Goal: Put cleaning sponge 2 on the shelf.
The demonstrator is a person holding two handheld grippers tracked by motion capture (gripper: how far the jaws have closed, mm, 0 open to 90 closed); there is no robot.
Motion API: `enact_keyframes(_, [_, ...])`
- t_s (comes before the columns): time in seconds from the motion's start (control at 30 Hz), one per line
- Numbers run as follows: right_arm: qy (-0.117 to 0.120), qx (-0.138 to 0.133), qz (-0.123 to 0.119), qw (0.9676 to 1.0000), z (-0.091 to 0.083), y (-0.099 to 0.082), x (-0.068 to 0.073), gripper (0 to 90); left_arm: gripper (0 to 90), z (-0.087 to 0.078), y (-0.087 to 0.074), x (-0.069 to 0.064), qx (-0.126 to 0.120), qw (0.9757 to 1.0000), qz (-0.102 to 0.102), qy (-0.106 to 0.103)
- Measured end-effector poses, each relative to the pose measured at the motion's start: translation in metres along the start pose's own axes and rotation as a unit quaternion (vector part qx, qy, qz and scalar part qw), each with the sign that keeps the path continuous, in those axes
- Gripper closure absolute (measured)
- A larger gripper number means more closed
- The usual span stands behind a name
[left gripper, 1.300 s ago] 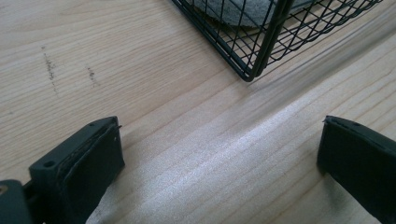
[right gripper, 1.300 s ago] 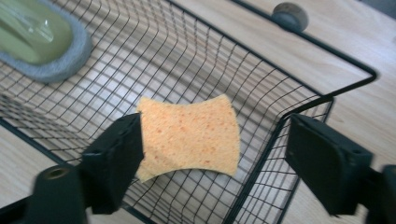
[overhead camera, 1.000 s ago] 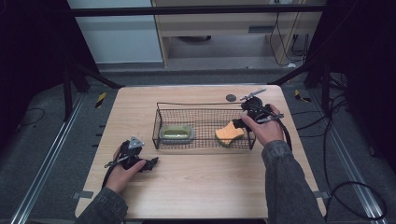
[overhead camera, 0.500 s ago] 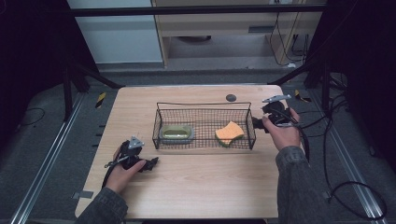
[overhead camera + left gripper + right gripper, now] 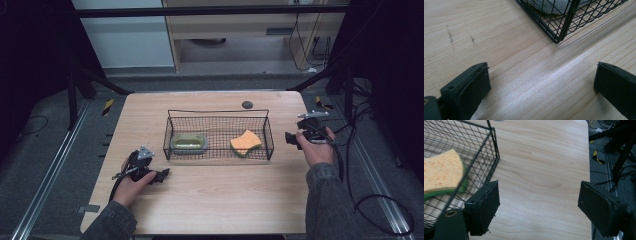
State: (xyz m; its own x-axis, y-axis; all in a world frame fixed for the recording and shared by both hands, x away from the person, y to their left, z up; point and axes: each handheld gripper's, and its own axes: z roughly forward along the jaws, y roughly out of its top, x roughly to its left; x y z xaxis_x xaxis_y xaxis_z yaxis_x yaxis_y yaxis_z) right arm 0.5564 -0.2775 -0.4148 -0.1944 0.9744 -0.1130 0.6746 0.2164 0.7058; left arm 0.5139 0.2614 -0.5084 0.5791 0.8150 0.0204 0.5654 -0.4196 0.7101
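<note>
A black wire basket (image 5: pixel 218 114) stands in the middle of the wooden table (image 5: pixel 210 190). Inside it lie an orange sponge with a green underside (image 5: pixel 245 142) at the right and a greyish-green soap-like block (image 5: pixel 189 142) at the left. My right gripper (image 5: pixel 291 138) is open just right of the basket, above the table near its right edge, with nothing between its jaws. In the right gripper view the sponge (image 5: pixel 441 172) shows through the basket wall (image 5: pixel 477 157). My left gripper (image 5: pixel 162 175) rests open on the table below the basket's front left corner (image 5: pixel 557 40).
A small dark round disc (image 5: pixel 247 104) lies on the table behind the basket. The table's right edge (image 5: pixel 589 170) drops to a floor with black frame legs and cables. Bare wood (image 5: pixel 529 82) spreads under the left gripper.
My right gripper has let go of the sponge and moved out of the basket to the right, down to the table's right side. The sponge stays in the basket. The left gripper has not moved.
</note>
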Motion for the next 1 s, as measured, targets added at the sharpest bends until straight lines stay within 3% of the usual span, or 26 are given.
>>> enact_keyframes(0.27, [-0.007, 0.023, 0.014, 0.9996, 0.018, -0.012, -0.008, 17.2, 0.0, 0.000, 0.000, 0.000, 0.000, 1.0000, 0.000, 0.000])
enact_keyframes(0.63, [-0.012, 0.045, 0.046, 0.9978, 0.060, -0.019, -0.013, 16.2, 0.0, 0.000, 0.000, 0.000, 0.000, 1.0000, 0.001, -0.002])
enact_keyframes(0.73, [-0.009, 0.036, 0.065, 0.9972, 0.072, -0.022, -0.013, 15.1, 0.0, 0.001, 0.000, 0.001, 0.000, 1.0000, 0.002, -0.003])
enact_keyframes(1.0, [-0.017, 0.014, 0.062, 0.9978, 0.093, -0.027, -0.007, 11.1, 0.0, 0.001, 0.001, 0.001, 0.000, 1.0000, 0.002, -0.003])
